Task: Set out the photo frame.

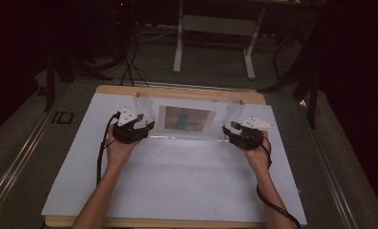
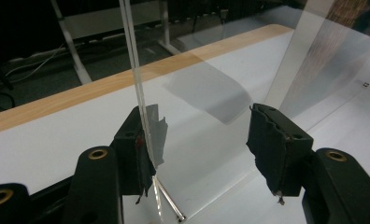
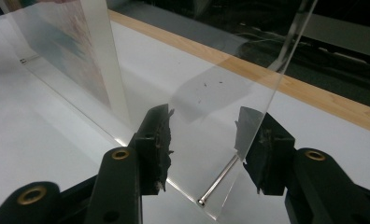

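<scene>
- Both my forearms come in low, hands spread wide apart, each on a gripper at one end of a clear acrylic frame.
- Left gripper: jaws apart, one pad against the frame's edge, the other off it.
- Right gripper: jaws parted around the frame's other end, not clamped.
- Frame stands upright on the white sheet, holding a picture.
- Sheet covers a wooden table; beyond, dark floor and a white desk frame.
</scene>
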Motion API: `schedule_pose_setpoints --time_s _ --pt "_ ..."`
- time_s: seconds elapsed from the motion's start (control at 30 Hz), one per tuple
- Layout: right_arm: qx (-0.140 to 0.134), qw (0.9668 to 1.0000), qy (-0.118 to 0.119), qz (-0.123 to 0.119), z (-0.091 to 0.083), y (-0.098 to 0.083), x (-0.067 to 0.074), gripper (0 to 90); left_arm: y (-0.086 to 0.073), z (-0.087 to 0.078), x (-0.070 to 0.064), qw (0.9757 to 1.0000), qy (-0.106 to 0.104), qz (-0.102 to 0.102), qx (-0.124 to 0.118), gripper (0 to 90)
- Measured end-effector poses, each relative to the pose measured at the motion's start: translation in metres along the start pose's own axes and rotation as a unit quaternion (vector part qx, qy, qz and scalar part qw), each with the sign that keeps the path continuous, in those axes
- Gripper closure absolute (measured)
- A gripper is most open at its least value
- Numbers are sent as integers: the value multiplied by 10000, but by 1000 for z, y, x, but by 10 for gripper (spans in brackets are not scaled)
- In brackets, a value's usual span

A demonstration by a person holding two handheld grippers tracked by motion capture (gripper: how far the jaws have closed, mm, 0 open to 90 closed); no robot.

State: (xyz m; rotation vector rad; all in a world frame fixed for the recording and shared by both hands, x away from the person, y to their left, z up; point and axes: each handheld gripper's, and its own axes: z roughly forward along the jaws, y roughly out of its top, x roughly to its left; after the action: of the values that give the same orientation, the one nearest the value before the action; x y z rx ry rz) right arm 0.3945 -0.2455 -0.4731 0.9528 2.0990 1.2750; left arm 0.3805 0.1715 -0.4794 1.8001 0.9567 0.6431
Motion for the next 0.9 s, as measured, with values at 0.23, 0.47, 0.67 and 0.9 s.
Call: schedule_pose_setpoints --time_s 0.23,0.47,0.67,0.9 --pt "79 9999 45 78 -1 2 0 537 1 -1 -1 10000 -11 -28 46 432" --pt "115 9998 70 120 -3 2 -1 537 4 -3 -2 9999 -22 -63 98 432" --pt "132 9997 104 163 -6 3 -1 536 7 -5 -4 9999 -18 -78 141 432" --pt "173 9995 139 209 -8 3 -2 536 8 -6 -6 9997 -62 -124 200 433"
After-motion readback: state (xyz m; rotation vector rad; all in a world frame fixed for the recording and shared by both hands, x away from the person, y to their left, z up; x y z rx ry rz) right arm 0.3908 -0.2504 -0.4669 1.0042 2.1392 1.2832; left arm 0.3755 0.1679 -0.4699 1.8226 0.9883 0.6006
